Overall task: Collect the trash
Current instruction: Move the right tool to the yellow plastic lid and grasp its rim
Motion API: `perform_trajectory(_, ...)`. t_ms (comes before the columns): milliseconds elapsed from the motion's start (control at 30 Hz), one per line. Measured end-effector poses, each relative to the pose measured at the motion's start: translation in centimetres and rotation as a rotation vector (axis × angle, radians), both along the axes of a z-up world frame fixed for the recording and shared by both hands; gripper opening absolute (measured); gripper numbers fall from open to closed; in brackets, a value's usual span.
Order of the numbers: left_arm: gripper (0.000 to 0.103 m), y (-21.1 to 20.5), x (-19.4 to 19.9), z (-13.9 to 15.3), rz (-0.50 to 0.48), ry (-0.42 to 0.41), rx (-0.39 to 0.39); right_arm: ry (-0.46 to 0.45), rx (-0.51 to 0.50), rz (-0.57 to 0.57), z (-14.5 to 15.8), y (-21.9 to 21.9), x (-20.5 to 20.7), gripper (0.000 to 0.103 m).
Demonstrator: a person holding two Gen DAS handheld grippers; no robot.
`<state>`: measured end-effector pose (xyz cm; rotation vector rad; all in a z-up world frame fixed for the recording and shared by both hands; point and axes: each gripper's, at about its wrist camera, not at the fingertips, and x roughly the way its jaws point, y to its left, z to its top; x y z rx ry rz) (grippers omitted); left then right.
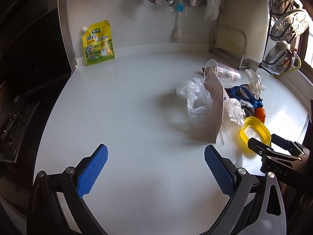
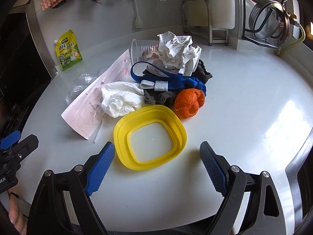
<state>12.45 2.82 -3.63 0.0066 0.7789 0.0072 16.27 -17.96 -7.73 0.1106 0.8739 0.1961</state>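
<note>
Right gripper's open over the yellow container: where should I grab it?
Pinch the near rim of the yellow container with the right gripper, coming from the front. It lies flat and open; its thin raised wall suits a finger inside and one outside.

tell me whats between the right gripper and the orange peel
The yellow container, empty, lies between the right gripper and the orange peel, seen in the right wrist view.

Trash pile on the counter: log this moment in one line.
left tongs open, empty | right tongs open, empty, over yellow container | trash pile untouched on counter | nothing collected yet
</note>
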Motion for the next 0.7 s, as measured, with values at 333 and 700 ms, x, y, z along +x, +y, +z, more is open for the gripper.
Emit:
perform_trajectory(333,0.097,-0.1,0.4,-0.1,0.001,0.002,0.006,-0.018,-0.102,-0.002,-0.2,1.8,1.7,0.085)
perform_trajectory(700,0.097,0.0,2.5,0.0,0.010,0.002,-0.031,-0.070,-0.119,0.014,-0.2,2.0,1.2,0.073)
